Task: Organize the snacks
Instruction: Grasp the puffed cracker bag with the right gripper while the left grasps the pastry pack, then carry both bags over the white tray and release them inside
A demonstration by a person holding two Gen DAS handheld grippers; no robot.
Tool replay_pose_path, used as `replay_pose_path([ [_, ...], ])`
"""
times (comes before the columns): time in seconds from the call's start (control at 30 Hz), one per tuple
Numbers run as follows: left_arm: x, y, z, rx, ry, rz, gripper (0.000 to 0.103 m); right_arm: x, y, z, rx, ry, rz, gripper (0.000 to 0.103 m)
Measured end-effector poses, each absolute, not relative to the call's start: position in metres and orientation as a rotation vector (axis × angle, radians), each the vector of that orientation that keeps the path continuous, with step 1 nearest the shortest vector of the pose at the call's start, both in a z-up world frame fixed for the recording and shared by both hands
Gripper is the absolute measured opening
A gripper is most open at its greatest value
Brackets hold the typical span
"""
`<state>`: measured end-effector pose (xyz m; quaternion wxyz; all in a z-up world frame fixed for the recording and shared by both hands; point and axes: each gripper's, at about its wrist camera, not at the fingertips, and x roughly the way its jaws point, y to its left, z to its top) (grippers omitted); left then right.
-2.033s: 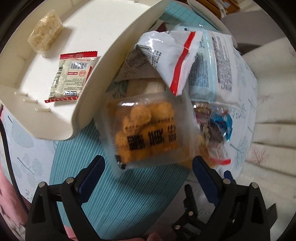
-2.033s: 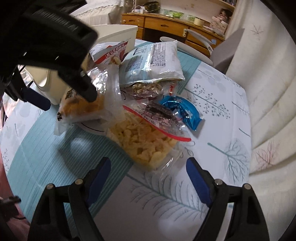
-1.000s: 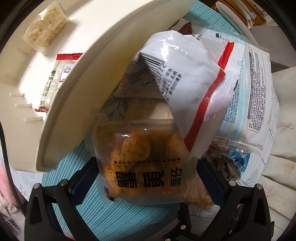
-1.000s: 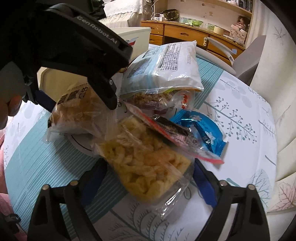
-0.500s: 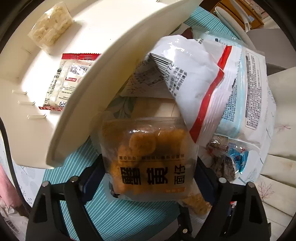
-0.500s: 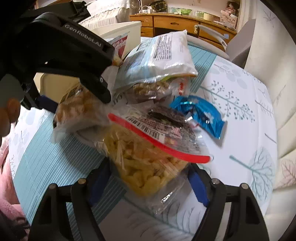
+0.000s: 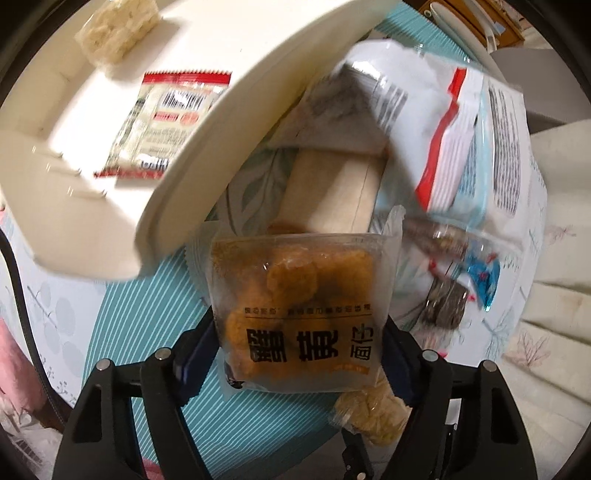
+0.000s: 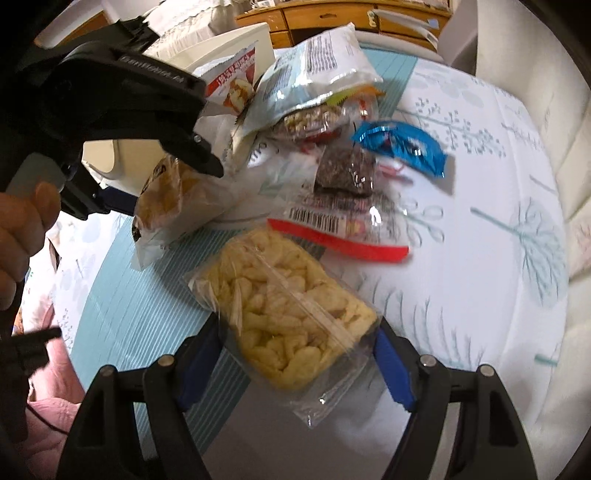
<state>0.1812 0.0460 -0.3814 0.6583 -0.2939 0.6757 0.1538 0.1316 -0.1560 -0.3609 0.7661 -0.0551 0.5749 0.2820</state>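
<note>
the left gripper [image 7: 299, 343] has just been closing and its blue fingers [image 7: 197, 341] now press on both sides of a clear bag of orange-brown round snacks [image 7: 301, 291], printed with large black characters; the bag sits lifted off the striped teal part of the worktop [image 7: 147, 332], just beside the rim of a white tray [image 7: 207, 147]; inside the tray lie a red-edged sachet [image 7: 166, 122] and a pale crumbly bar in clear wrap [image 7: 118, 29], apart from each other; beyond the held bag a white packet with a red stripe [image 7: 413, 122] leans over a beige box [image 7: 332, 192], with a pale blue bag [image 7: 491, 147] behind it.

the right gripper [image 8: 299, 354] has its blue fingers [image 8: 391, 365] clamped on a clear bag of pale yellow puffed snacks [image 8: 284, 310], its loose plastic tail hanging toward the camera; the bag is raised above the worktop; near it lie a clear packet with a red strip and barcode [image 8: 340, 225], a dark brown block in wrap [image 8: 347, 173] and a blue wrapper [image 8: 402, 144] on the white leaf-patterned cloth [image 8: 498, 258]; in this view a person's hand [image 8: 22, 229] grips the left gripper at the left edge, and the orange snack bag hangs from its fingers beside the tray.
</note>
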Motion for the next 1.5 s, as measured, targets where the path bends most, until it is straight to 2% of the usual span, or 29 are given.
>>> replay_pose_path([
  [0.2,0.156,0.051,-0.384,-0.673,1.612,0.345,0.075,0.120,-0.165,-0.361,-0.074,1.300,0.600,0.078],
  [0.6,0.095,0.087,-0.378,-0.723,1.747,0.342,0.072,0.124,-0.157,-0.337,-0.049,1.266,0.576,0.078],
  [1.0,0.067,0.153,-0.306,-0.593,1.748,0.274,0.072,0.118,-0.109,-0.301,-0.012,1.210,0.572,0.078],
  [1.5,0.130,0.207,-0.221,-0.292,1.628,0.132,0.073,0.119,-0.034,-0.256,0.079,1.098,0.533,0.078],
])
